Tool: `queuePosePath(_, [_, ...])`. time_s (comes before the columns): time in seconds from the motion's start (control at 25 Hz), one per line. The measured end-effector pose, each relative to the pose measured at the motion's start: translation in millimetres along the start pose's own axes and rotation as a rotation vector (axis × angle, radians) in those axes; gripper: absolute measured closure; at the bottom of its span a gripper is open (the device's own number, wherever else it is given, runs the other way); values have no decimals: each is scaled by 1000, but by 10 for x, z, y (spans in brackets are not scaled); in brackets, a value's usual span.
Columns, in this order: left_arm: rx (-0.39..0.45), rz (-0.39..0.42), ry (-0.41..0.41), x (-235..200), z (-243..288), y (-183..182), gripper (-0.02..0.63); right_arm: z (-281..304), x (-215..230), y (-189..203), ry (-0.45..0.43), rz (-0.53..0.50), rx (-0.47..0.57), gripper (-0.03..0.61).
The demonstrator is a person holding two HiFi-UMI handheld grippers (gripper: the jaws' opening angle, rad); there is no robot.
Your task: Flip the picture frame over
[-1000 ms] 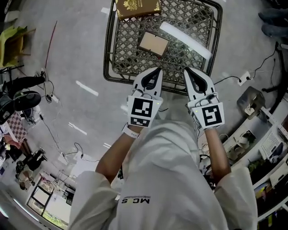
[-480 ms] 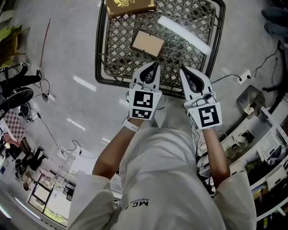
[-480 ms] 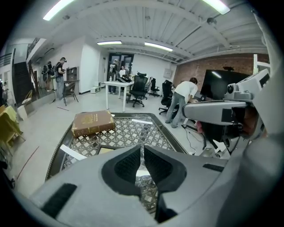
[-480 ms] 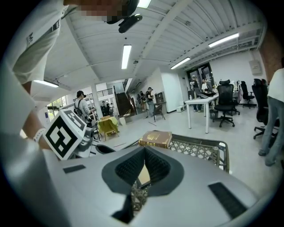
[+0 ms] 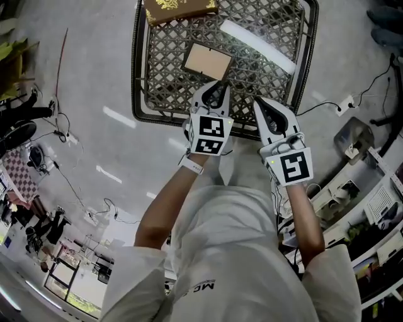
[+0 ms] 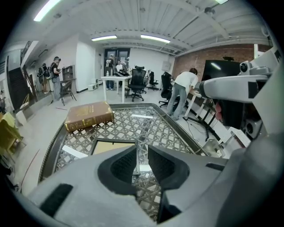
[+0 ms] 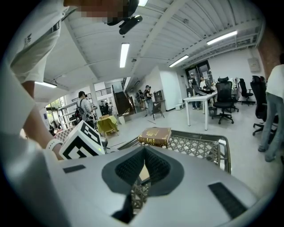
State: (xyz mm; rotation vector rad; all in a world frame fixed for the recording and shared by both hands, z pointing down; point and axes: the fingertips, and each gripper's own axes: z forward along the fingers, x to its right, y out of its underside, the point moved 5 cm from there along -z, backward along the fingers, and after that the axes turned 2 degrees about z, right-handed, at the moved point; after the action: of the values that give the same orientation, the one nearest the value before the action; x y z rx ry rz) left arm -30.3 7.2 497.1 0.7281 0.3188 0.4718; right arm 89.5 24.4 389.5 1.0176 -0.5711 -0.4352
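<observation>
The picture frame (image 5: 207,61) lies flat on the metal lattice table (image 5: 135,75) with its brown backing up. In the left gripper view the picture frame (image 6: 111,146) shows a dark rim around a tan board. My left gripper (image 5: 215,88) hovers over the frame's near edge, its jaws slightly open. From the left gripper (image 6: 142,153) itself, the frame's right edge shows in the narrow gap, and I cannot tell if they touch. My right gripper (image 5: 259,102) hangs over the table's near rim, to the right of the frame. The right gripper (image 7: 144,153) is shut on nothing.
A brown book with gold print (image 5: 179,9) lies at the table's far left corner, beyond the frame. A white strip (image 5: 258,44) lies on the lattice right of the frame. Cables and a power strip (image 5: 340,108) are on the floor at right. People stand far off in the room.
My left gripper has moved forward over the table's near rim to the frame's near edge. The right gripper has stayed about where it was.
</observation>
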Motion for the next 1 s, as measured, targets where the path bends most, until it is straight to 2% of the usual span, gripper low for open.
queuePosePath(0.04, [-4,5,4,0,42,18,531,4,0,9,4,5,1,561])
queuePosePath(0.28, [-45,23,5,-20,267,173,531,32,-37,31,10,30,10,560])
queuePosePath(0.52, [-123,37,-4,-84,444,351,531,-1,-20,117,24,32,-16,561])
queuePosePath(0.76, [-155,64,13,-63,623,380,531,-23,63,229,37,29,-39,561])
queuePosePath(1.0, [-253,74,2,-68,727,493,531,15,16,174,25,70,-14,561])
